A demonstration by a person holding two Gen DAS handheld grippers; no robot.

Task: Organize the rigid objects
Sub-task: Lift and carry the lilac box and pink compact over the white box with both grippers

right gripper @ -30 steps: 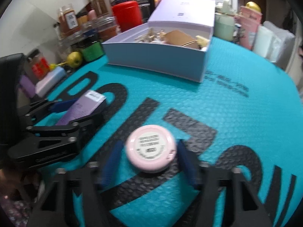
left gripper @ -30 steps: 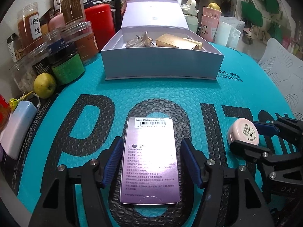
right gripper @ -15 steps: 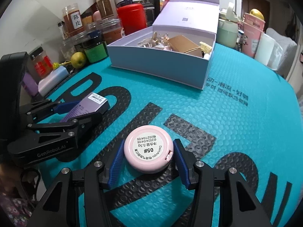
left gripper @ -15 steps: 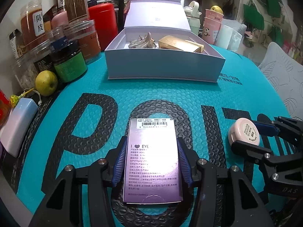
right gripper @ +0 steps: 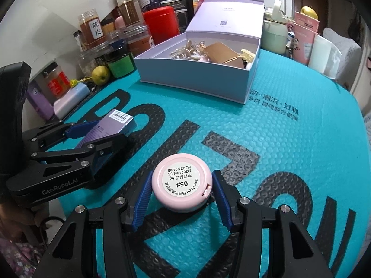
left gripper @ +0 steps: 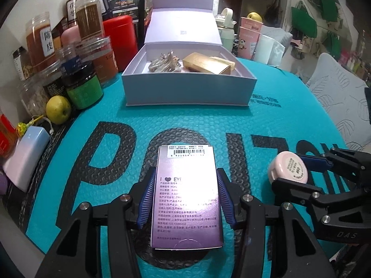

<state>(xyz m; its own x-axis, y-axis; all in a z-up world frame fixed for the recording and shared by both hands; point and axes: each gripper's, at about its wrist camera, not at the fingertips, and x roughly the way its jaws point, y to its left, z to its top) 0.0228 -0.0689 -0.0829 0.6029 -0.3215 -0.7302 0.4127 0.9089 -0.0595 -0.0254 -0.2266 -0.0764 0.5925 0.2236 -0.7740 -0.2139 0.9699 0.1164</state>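
Left wrist: left claw point(left gripper: 185, 199) pinches the flat purple carton point(left gripper: 186, 197), right claw point(right gripper: 177, 199) the round pink compact point(right gripper: 182, 183) (lilac box point(left gripper: 187, 92) awaits both).

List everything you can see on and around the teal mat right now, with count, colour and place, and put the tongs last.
Mat: one, teal with black letters, under everything.
Open box: one, lavender, far middle of mat, lid up.
Gold box: one, inside open box, right.
Clips: a metallic cluster, count unclear, inside open box, left.
Purple box: one, near middle.
Compact: one, pink, round, right of purple box.
Jars: several, clear or dark, far left.
Red canister: one, behind jars.
Green fruit: one, left edge.
Left tongs: shut on purple box.
Right tongs: shut on compact.
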